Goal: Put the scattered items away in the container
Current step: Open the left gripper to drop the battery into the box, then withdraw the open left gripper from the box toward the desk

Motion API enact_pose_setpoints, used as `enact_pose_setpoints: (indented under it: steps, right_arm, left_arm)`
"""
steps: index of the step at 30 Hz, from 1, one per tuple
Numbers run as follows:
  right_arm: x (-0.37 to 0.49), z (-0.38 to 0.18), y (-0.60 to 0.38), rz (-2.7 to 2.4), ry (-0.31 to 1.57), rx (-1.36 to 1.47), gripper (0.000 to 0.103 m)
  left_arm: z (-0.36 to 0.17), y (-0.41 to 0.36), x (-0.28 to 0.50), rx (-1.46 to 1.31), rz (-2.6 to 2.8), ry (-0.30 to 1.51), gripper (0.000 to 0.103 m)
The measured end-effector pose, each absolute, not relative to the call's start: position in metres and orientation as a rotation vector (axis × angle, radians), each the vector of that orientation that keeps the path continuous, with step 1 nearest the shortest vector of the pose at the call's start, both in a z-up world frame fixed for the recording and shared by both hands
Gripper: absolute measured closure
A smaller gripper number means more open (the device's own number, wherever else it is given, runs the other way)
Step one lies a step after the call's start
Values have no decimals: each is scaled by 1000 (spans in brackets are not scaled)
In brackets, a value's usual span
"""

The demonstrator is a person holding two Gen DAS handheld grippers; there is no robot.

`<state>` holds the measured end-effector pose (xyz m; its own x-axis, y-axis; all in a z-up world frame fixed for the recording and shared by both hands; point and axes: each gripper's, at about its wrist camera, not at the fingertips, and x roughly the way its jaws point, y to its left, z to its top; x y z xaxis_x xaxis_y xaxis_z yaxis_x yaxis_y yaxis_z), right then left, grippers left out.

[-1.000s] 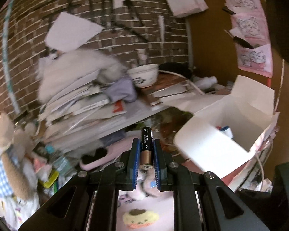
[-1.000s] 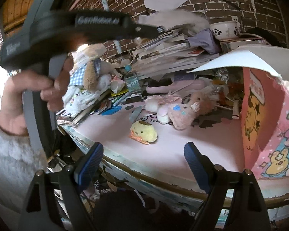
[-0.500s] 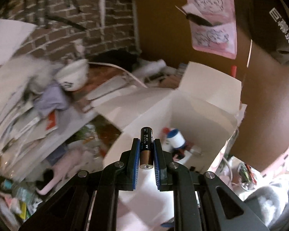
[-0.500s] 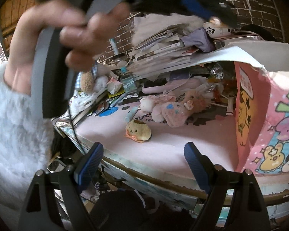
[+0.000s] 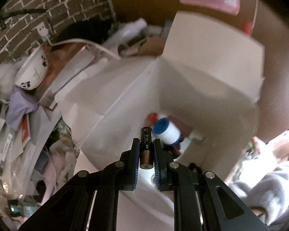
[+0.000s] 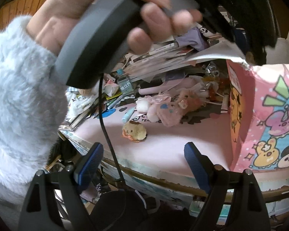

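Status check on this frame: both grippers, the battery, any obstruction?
Left gripper shut on AA battery, above the open white box. Right gripper open, empty, off the table edge. White roll already inside; drop path looks clear.

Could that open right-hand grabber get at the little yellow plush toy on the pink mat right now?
Probably yes: the right gripper is open and empty, and the yellow plush lies alone on the pink mat, though a dangling black cable hangs close by.
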<state>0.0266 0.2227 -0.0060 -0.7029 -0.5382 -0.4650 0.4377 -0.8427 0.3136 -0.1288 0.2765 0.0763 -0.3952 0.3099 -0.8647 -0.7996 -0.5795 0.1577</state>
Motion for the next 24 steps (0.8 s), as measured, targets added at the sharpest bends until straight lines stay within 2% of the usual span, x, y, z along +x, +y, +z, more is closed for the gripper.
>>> enact_pose_setpoints:
  steps: [9,12,15,17,19,24]
  right_arm:
    - [28,-5,227,-2483,-261,754,19]
    - [27,-6,226,-2483,-259,752,19]
    - [28,-6,226,-2485,-260,754,19]
    - [27,-7,226,-2486,-263,756,19]
    - [27,-7,226,-2486,-264,757,19]
    - [27,-7,226,-2483,-273,763,19]
  left_arm:
    - [65,285,-125,-1093,2044,856,92]
    - [64,286,-124,-1083,2043,862,86]
    - [65,287,-120,-1049,2052,866,70]
    - [68,287,-118,-1008,2094,889,51]
    - [71,285,-119,-991,2125,899,37]
    - [75,281,-120,-992,2127,875,36]
